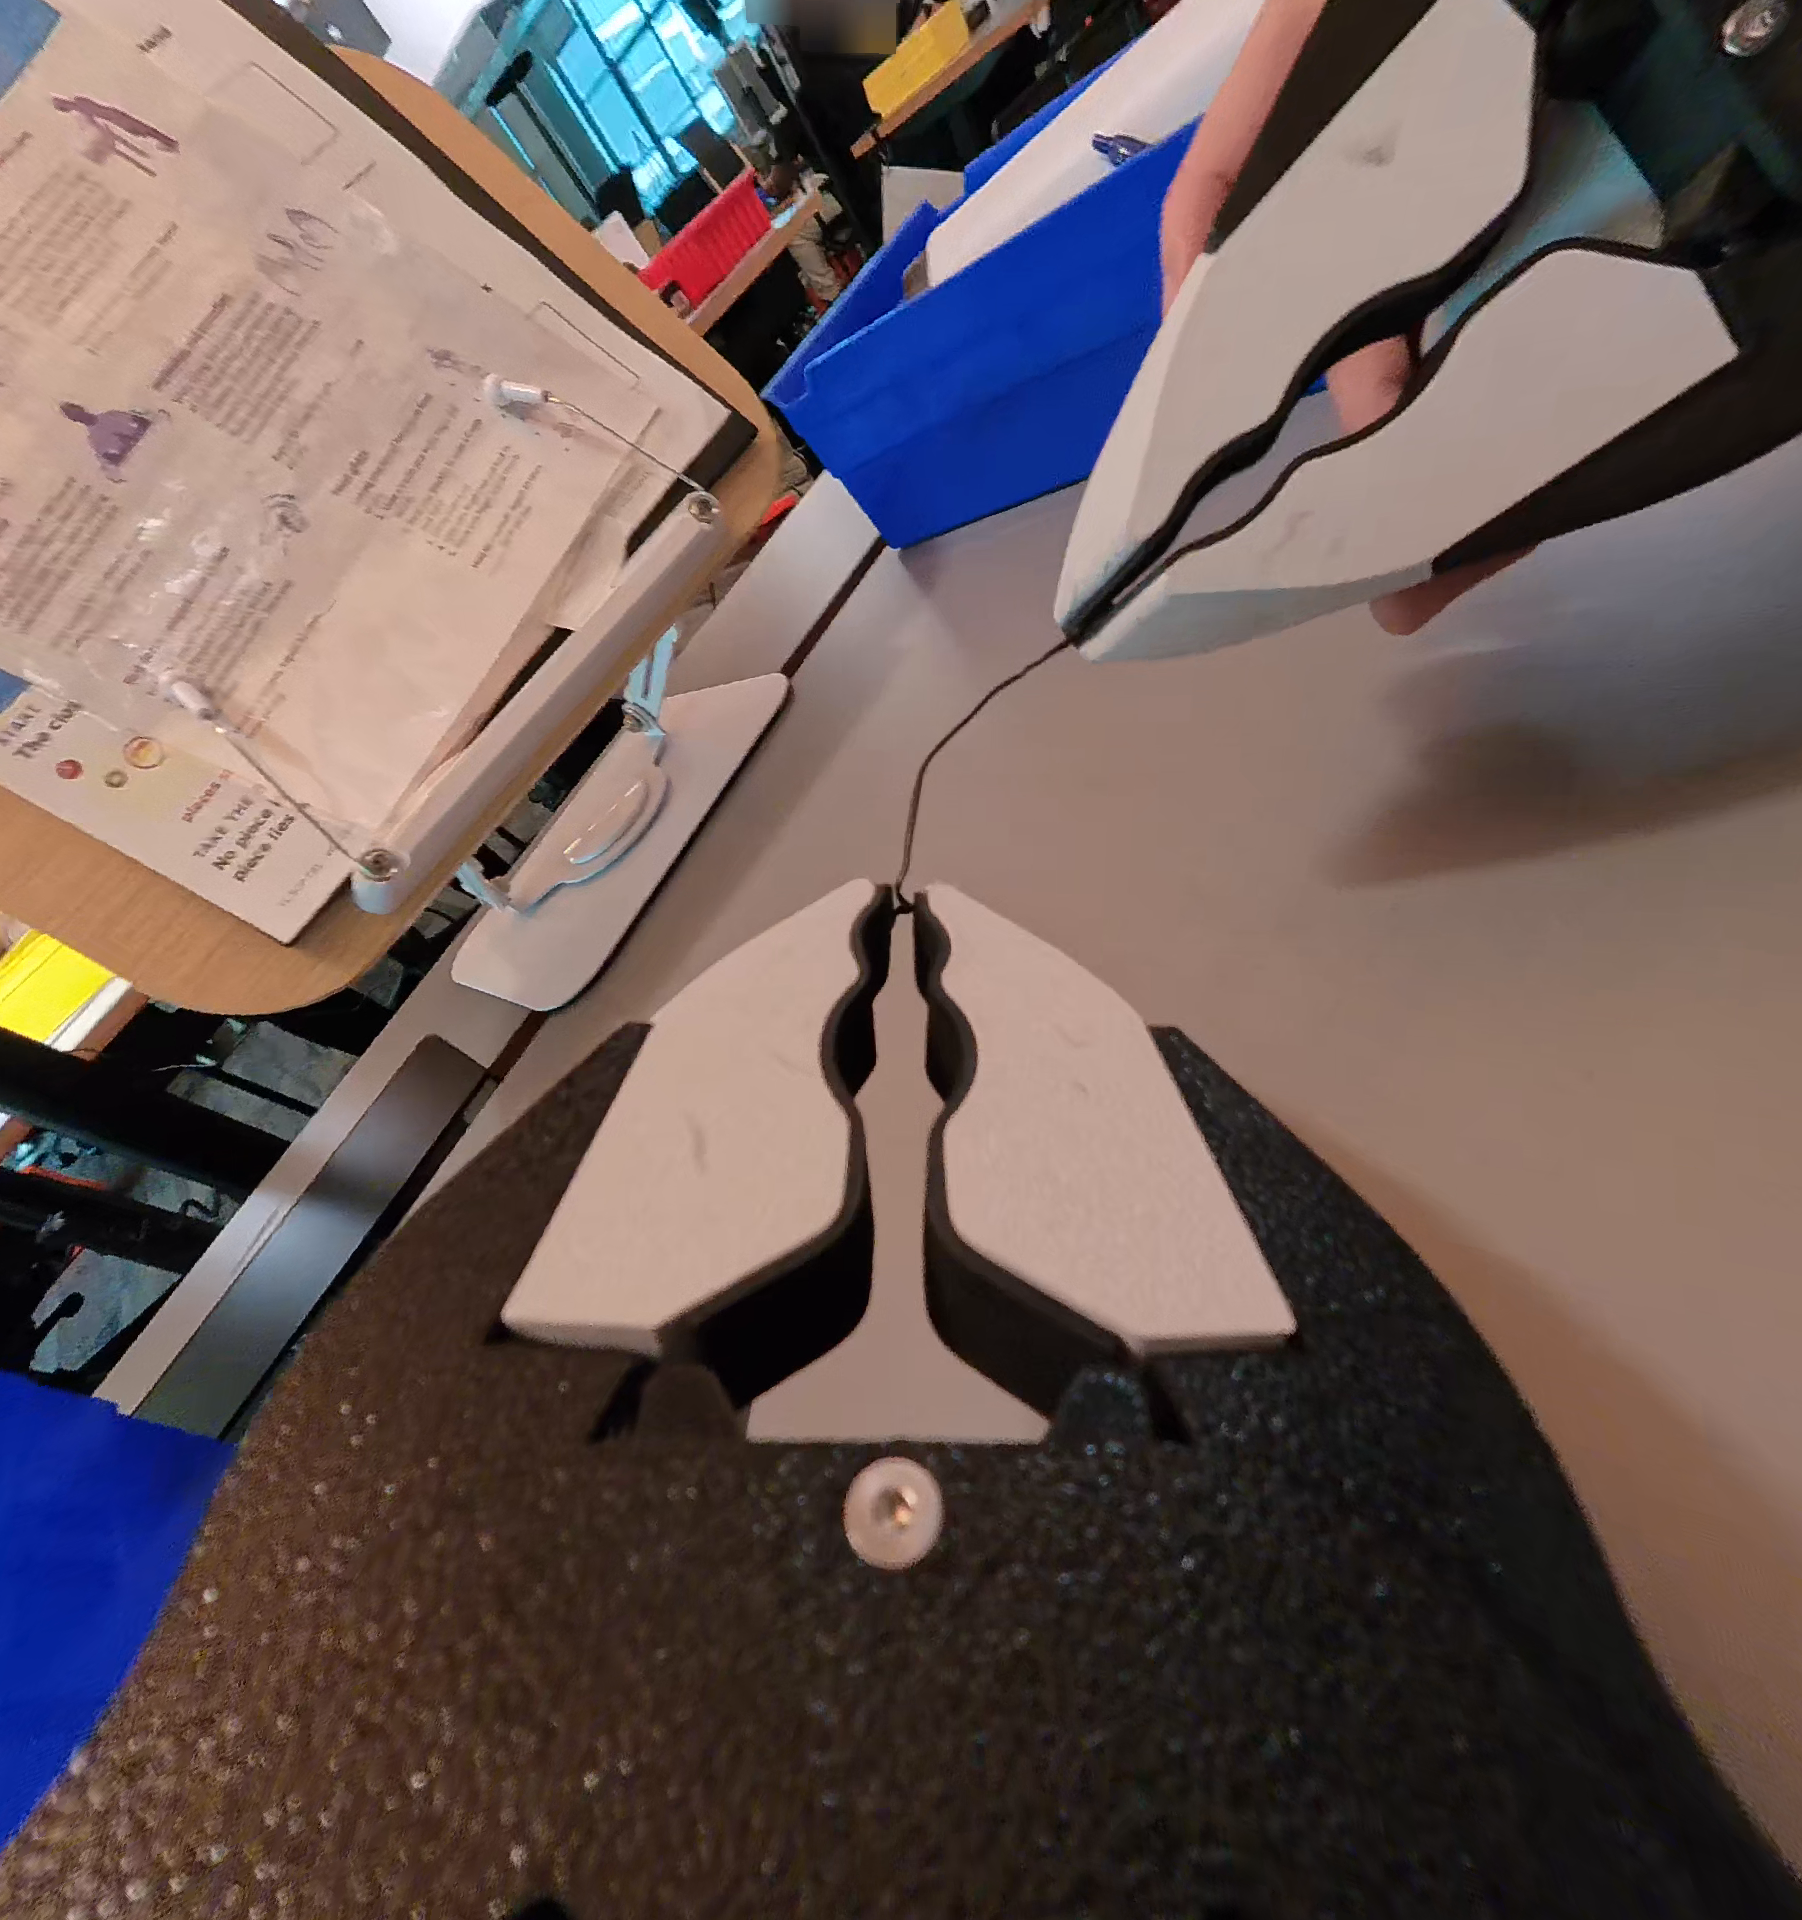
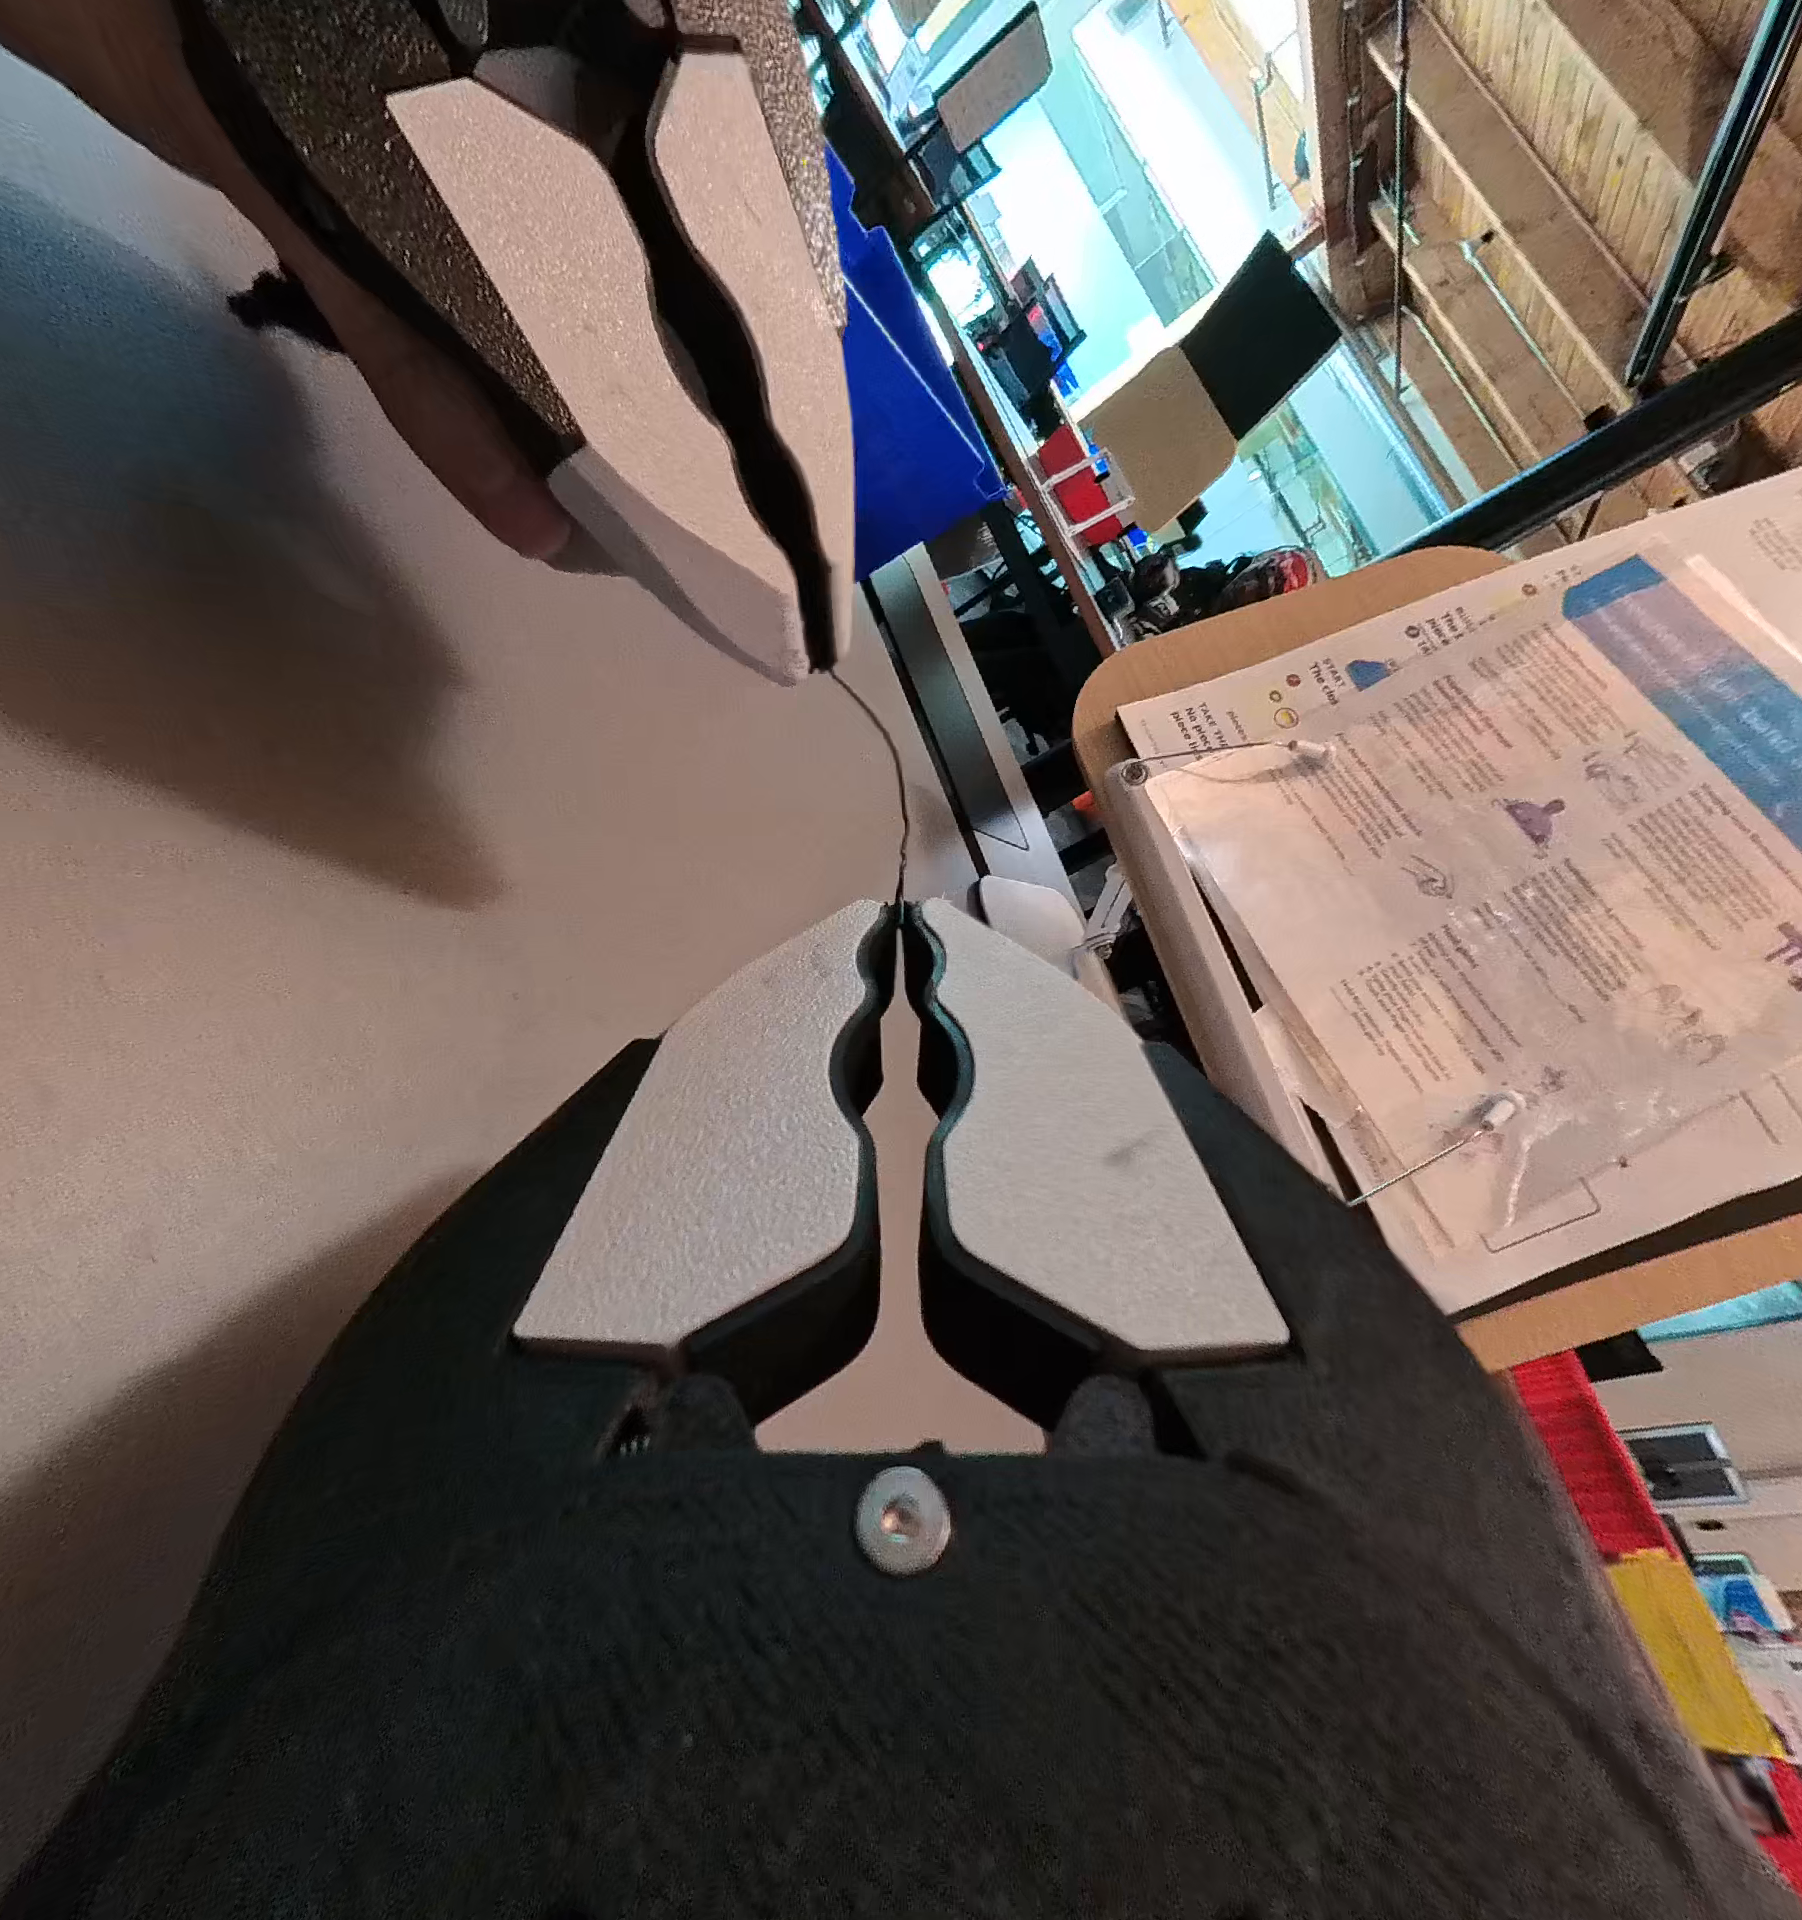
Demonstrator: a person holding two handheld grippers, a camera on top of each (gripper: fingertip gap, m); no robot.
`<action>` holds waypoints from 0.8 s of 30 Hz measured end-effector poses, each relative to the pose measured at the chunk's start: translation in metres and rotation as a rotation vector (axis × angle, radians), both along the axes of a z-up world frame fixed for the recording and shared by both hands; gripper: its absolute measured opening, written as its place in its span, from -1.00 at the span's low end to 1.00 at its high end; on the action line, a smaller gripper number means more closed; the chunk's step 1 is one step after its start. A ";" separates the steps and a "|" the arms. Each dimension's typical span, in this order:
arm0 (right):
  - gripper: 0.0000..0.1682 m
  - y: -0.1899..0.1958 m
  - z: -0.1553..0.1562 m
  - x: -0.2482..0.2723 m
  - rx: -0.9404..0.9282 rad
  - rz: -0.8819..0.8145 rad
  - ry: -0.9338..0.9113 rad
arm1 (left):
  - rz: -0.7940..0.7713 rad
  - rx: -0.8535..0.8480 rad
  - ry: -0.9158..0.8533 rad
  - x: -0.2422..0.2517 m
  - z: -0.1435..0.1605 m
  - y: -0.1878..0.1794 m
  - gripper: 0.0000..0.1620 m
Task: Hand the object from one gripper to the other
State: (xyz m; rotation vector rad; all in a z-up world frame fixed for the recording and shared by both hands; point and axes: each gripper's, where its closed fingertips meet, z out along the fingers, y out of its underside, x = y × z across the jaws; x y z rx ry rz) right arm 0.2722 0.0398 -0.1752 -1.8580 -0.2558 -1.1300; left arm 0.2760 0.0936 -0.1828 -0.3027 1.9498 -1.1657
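A thin black wire (image 1: 921, 779) spans the short gap between my two grippers above the grey table (image 1: 1292, 1039). My left gripper (image 1: 902, 900) is shut on one end of the wire at its fingertips. My right gripper (image 1: 1076, 623) comes in from the upper right and is shut on the other end. In the right wrist view the right gripper (image 2: 899, 910) pinches the wire (image 2: 898, 774) at its tips, and the left gripper (image 2: 824, 663) holds the far end from above. The wire curves slightly between them.
A wooden document stand (image 1: 585, 312) with a laminated sheet on a white base (image 1: 627, 831) stands at the table's left edge; it also shows in the right wrist view (image 2: 1499, 883). Blue bins (image 1: 980, 395) sit at the back. A hand (image 1: 1219, 156) grips the right tool. My hands' fingertips stand some 6 cm from each other.
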 end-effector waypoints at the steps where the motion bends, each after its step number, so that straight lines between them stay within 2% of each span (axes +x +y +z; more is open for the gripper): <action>1: -0.99 0.000 0.001 0.000 0.012 -0.003 0.017 | 0.009 -0.015 -0.023 0.001 0.004 0.001 -0.94; 2: -0.99 -0.001 0.001 0.002 0.029 -0.013 0.039 | 0.024 -0.039 -0.049 0.002 0.009 0.002 -0.85; 4: -0.99 -0.007 0.009 0.009 0.094 -0.060 0.067 | 0.063 -0.068 -0.090 0.005 0.016 0.006 -0.51; 6: -0.99 -0.019 0.024 0.018 0.227 -0.121 0.105 | 0.087 -0.070 -0.127 0.007 0.021 0.008 -0.37; 8: -0.99 -0.043 0.048 0.031 0.443 -0.215 0.176 | 0.101 -0.065 -0.156 0.007 0.023 0.009 -0.34; 11: -0.99 -0.125 0.073 0.058 0.771 -0.533 0.266 | 0.106 -0.048 -0.142 0.008 0.019 0.008 -0.36; 14: -1.00 -0.224 0.090 0.064 0.856 -0.814 0.172 | 0.133 -0.023 -0.116 0.013 0.011 0.010 -0.42; 16: -0.99 -0.278 0.091 0.061 0.831 -0.964 0.110 | 0.133 -0.021 -0.099 0.014 0.006 0.009 -0.43; 18: -0.99 -0.310 0.066 0.069 0.707 -1.074 0.179 | 0.133 -0.034 -0.094 0.014 0.006 0.009 -0.44; 20: -0.99 -0.328 0.040 0.081 0.579 -1.133 0.206 | 0.134 -0.046 -0.093 0.013 0.008 0.009 -0.45; 24: -0.99 -0.331 0.006 0.100 0.372 -1.134 0.238 | 0.158 -0.035 -0.113 0.014 0.011 0.012 -0.51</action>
